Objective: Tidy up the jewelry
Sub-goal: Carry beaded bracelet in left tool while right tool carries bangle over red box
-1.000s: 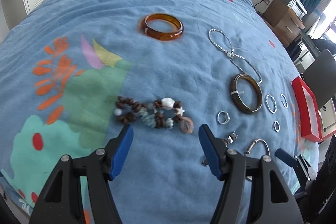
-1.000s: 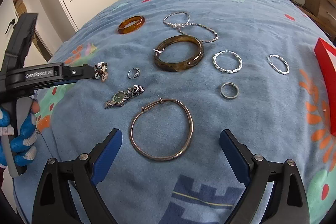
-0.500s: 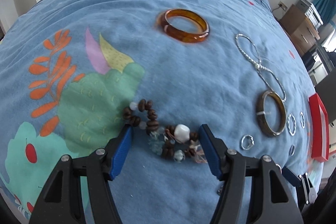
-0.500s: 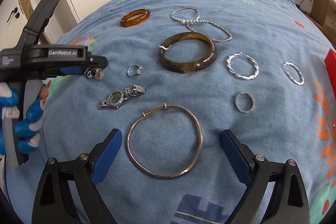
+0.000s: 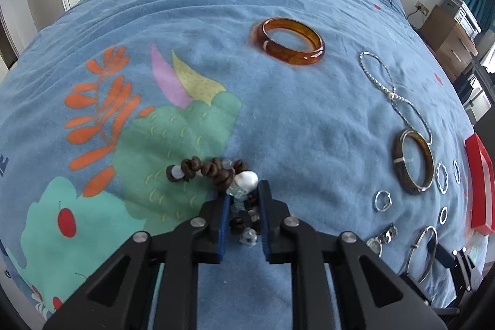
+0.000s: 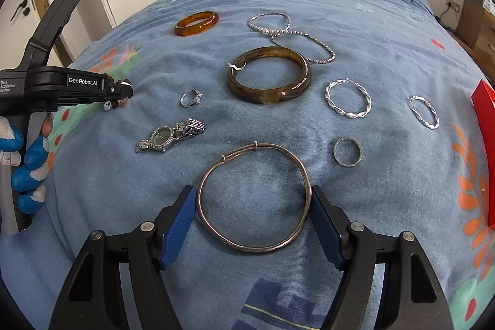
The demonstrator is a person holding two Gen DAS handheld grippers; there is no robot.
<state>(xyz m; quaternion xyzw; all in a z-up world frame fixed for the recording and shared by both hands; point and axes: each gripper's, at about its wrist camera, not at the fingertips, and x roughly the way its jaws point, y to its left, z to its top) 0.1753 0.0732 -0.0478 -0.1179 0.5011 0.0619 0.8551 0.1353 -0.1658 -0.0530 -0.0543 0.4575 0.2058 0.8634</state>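
The left gripper (image 5: 244, 200) has its blue-padded jaws drawn close together on the brown wooden-bead bracelet with white shell and pale glass beads (image 5: 216, 172); one part of the strand is pinched between the pads while the rest trails out to the left on the blue patterned bedspread (image 5: 309, 129). In the right wrist view this same gripper (image 6: 119, 92) shows from the side at the left edge, beads hanging at its tip.

The right gripper (image 6: 253, 206) stands wide open, its blue pads either side of the near half of the thin silver wire bangle (image 6: 253, 197), which lies flat on the bedspread (image 6: 386, 51); the right pad looks to be touching the bangle's edge and the left one sits just beside it.

Beyond the bangle, to the left, lies the small silver wristwatch with a green dial (image 6: 170, 135), and past it a silver ring with a stone (image 6: 190, 98). A plain silver band ring (image 6: 347, 151) rests to the bangle's right. Farther out sit the dark olive-brown bangle (image 6: 269, 75), two twisted silver hoop earrings (image 6: 348, 98) and (image 6: 423, 112), a silver beaded chain (image 6: 290, 33), and the translucent amber bangle (image 6: 196, 23). A red box (image 6: 485, 119) lies at the right edge.
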